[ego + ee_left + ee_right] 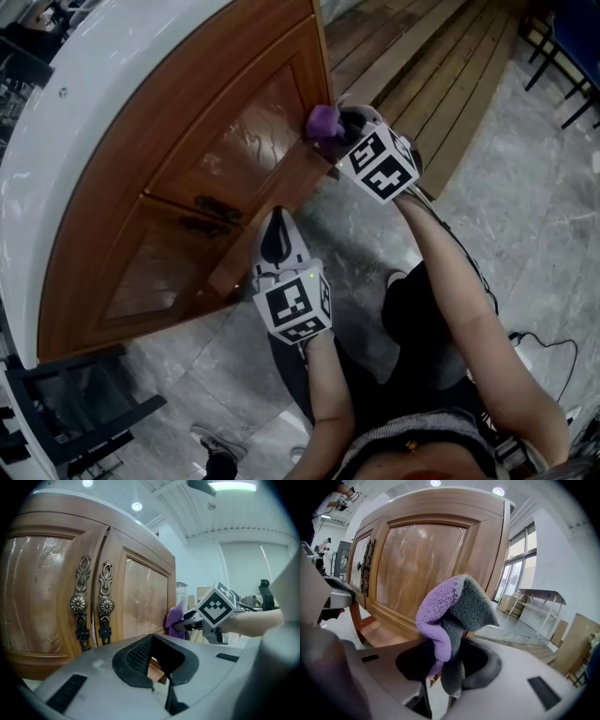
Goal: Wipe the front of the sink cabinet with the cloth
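Observation:
The curved wooden sink cabinet [187, 178] stands under a white countertop [112, 84], with two ornate metal handles [91, 604] where its doors meet. My right gripper [342, 127] is shut on a purple and grey cloth [323, 122] and holds it against the lower right corner of the right door. That cloth [450, 616] bulges out of the jaws right in front of the door panel [417, 559]. My left gripper [275, 246] hovers by the cabinet's bottom rail, shut and empty. From the left gripper view the cloth [174, 620] and right gripper [192, 618] show beyond the door.
Wooden deck planks [441, 66] run off to the right of the cabinet. Grey marble floor [525, 206] lies below. A dark stool frame [75, 403] stands at the lower left, chair legs [562, 56] at the upper right, a cable [548, 347] on the floor.

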`<move>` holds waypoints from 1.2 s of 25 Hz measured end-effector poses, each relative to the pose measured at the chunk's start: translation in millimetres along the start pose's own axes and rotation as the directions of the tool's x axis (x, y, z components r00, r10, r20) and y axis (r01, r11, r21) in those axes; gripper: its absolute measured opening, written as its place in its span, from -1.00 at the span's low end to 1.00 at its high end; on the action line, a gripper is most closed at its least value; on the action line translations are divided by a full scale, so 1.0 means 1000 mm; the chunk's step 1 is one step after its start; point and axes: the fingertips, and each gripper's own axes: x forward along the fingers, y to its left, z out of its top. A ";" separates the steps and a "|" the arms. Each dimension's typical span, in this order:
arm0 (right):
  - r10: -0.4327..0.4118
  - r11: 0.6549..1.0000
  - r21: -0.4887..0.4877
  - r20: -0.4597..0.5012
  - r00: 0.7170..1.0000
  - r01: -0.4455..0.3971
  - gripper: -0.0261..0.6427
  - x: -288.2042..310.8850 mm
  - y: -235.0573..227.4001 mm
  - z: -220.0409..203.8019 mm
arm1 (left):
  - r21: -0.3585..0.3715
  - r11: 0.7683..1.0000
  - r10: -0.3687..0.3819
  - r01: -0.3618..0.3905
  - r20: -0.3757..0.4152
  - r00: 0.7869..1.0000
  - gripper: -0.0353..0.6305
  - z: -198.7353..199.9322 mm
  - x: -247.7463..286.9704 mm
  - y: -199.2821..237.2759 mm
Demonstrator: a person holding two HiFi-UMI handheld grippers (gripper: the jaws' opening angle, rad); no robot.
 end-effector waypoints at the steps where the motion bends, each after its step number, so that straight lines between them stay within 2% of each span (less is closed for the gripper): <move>1: -0.001 1.000 0.000 0.000 1.000 0.001 -0.36 0.000 0.000 0.000 | -0.003 1.000 0.002 -0.002 -0.001 1.000 -0.88 -0.001 0.000 0.001; 10: 0.038 0.999 -0.013 0.037 0.999 -0.038 -0.37 -0.013 0.014 0.014 | -0.012 1.000 0.021 -0.021 0.023 1.000 -0.88 0.004 -0.003 0.009; 20: 0.171 0.975 -0.170 0.137 0.976 -0.147 -0.37 -0.036 0.092 0.058 | -0.040 0.998 0.056 -0.054 0.045 0.997 -0.88 0.006 -0.018 0.023; 30: 0.269 0.949 -0.216 0.175 0.947 -0.229 -0.37 -0.047 0.148 0.084 | -0.067 0.991 0.116 -0.112 0.053 0.992 -0.88 0.002 -0.040 0.051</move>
